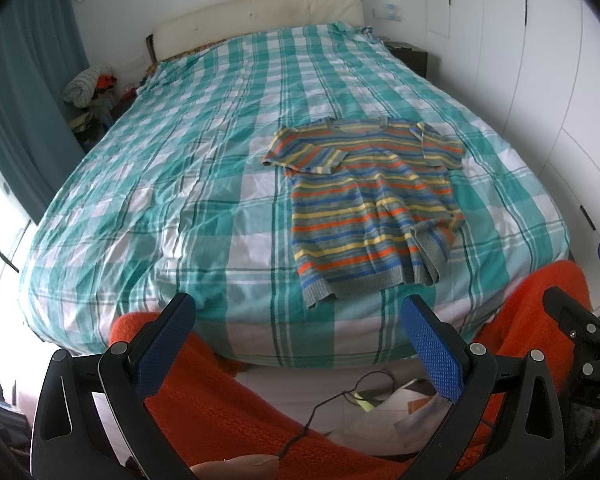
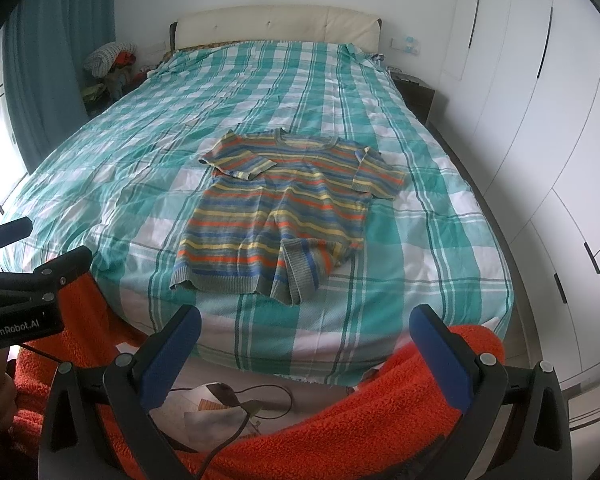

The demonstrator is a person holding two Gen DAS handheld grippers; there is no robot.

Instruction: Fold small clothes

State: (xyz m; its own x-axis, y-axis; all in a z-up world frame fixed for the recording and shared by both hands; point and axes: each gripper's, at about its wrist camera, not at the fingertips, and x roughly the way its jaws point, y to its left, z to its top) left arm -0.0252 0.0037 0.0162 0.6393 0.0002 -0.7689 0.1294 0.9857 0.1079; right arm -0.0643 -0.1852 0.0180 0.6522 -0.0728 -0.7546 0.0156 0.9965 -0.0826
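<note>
Striped sweater (image 1: pixel 366 196) (image 2: pixel 284 208) flat on the bed (image 1: pixel 204 184) (image 2: pixel 420 216), toward the foot end, on the teal-and-white checked cover. Long axis along the bed's length: neckline toward the cream headboard (image 1: pixel 260 12) (image 2: pixel 276 24), ribbed hem toward the foot edge and the cameras. Both short sleeves spread sideways near the top. Lower corner on the person's right side folded up over the body, a rumpled flap just above the hem.

Left tool (image 1: pixel 300 344) wide apart, blue-padded fingers (image 1: pixel 168 344) clear of the bed's foot edge, clamped on nothing, touching nothing. Right tool (image 2: pixel 306 354) equally wide apart, fingers (image 2: pixel 440 356) short of the mattress, likewise bare. Both well apart from the sweater.

Orange fleece (image 1: pixel 220 412) (image 2: pixel 360 432) below and behind both tools. Cable (image 1: pixel 332 400) (image 2: pixel 240 404) and papers on the floor beneath. White wardrobe (image 1: pixel 520 60) (image 2: pixel 540 120) along the right side, teal curtain (image 1: pixel 24 92) (image 2: pixel 48 60) at the left.
</note>
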